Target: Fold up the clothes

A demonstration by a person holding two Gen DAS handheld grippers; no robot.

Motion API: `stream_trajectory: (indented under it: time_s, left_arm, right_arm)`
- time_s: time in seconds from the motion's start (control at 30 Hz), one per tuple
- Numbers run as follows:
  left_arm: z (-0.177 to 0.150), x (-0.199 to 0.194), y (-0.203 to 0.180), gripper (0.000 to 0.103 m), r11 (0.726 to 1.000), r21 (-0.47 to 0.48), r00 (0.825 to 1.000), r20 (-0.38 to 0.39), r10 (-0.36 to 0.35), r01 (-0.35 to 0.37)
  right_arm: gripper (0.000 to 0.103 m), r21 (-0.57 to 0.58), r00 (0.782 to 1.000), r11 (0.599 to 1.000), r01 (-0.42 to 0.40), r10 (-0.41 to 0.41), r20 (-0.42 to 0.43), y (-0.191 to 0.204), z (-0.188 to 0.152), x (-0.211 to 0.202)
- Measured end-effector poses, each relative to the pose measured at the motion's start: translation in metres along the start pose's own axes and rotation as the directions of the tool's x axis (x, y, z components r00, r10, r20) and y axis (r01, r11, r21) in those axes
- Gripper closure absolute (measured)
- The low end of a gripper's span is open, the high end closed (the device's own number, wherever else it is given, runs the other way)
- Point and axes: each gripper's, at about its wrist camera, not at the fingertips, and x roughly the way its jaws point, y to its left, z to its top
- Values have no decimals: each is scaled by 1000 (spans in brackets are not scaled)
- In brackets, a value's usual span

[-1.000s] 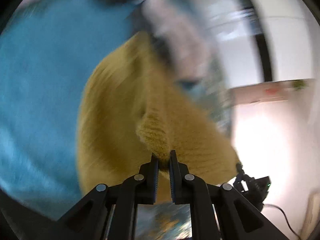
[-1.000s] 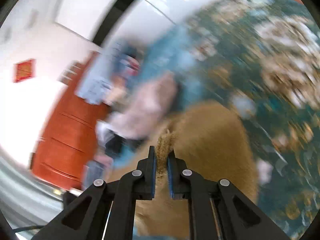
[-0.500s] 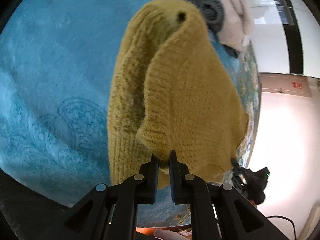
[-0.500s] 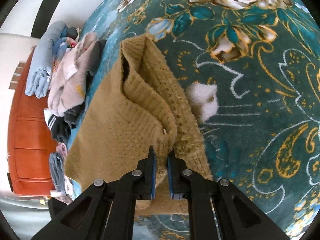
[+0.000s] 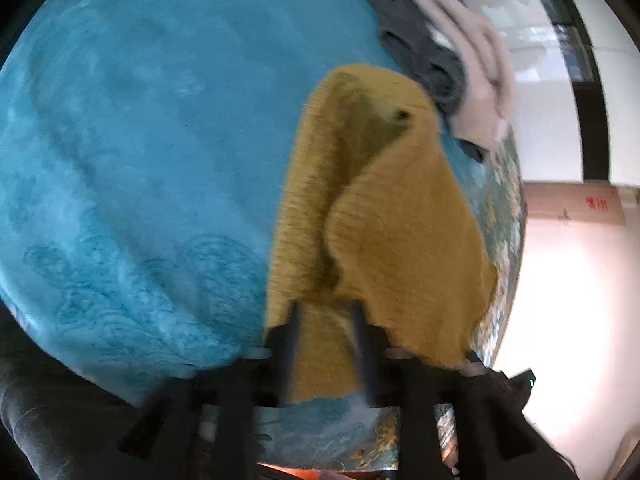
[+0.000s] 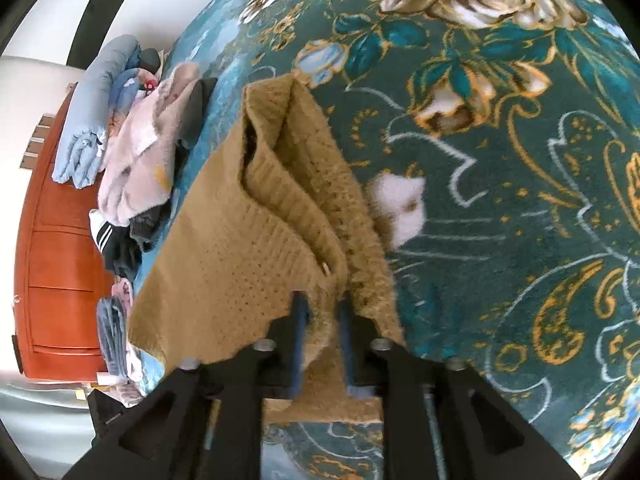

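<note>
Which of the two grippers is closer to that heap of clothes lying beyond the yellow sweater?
Can't tell: both grippers are at the sweater's near edge, jaws opening, heap beyond.

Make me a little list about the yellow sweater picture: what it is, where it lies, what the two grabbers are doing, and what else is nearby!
thing: mustard knitted sweater, partly folded, top layer rumpled
where: lying on the bed cover, which is plain teal on one side and flowered on the other
left gripper: jaws opening, sweater edge between them, pads not pressing
right gripper: jaws opening, sweater edge between them, pads not pressing
nearby: pile of clothes beyond the sweater, pink, grey and blue
behind: orange-brown wooden cabinet
</note>
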Motion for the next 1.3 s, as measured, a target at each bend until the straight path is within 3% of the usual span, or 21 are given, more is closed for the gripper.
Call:
stream_trajectory:
  time_s: [0.07, 0.1, 0.23, 0.57, 0.63, 0.73, 0.87, 1.03, 1.1, 1.2, 1.3]
  left_arm:
    - [3, 8, 4, 43, 999, -31, 1000, 1, -11, 11]
    - [4, 11, 6, 41, 999, -40, 1000, -8, -20, 20]
    - [8, 25, 4, 35, 999, -36, 999, -23, -33, 32]
    - [7, 46, 2, 39, 993, -106, 997, -44, -62, 57]
    - [6, 47, 1, 65, 994, -103, 998, -43, -52, 47]
    - [4, 45, -1, 79, 995, -95, 998, -37, -41, 38]
    - [5, 33, -21, 82, 999, -34, 1000, -11, -16, 16]
    - [2, -9, -62, 83, 990, 66, 991, 42, -130, 127]
    - [-2, -18, -61, 83, 989, 95, 992, 33, -119, 116]
    - [-8, 6, -34, 83, 999, 14, 998, -42, -46, 46]
    - [-14, 32, -16, 83, 999, -42, 994, -108, -12, 8]
  right_arm:
    - [37, 20, 999, 1000, -17, 16, 32, -7, 2, -5]
    - [35, 33, 998, 999, -39, 37, 43, -11, 2, -7]
    - [35, 67, 996, 994, -88, 85, 42, -20, 4, -1]
    - [35, 64, 993, 991, -114, 113, 20, -19, 12, 26]
    - [48, 57, 993, 992, -117, 116, 19, -17, 11, 26]
    - [72, 53, 995, 994, -99, 99, 5, -15, 9, 28]
    - [83, 34, 994, 994, -107, 106, 26, -1, 9, 20]
    - [85, -55, 974, 979, -196, 201, 100, 33, 18, -17]
    - [86, -76, 977, 980, -184, 191, 93, 31, 14, -24]
    - [86, -84, 985, 986, -147, 153, 75, 20, 8, -29]
    - [85, 6, 998, 998, -66, 66, 20, -12, -4, -3]
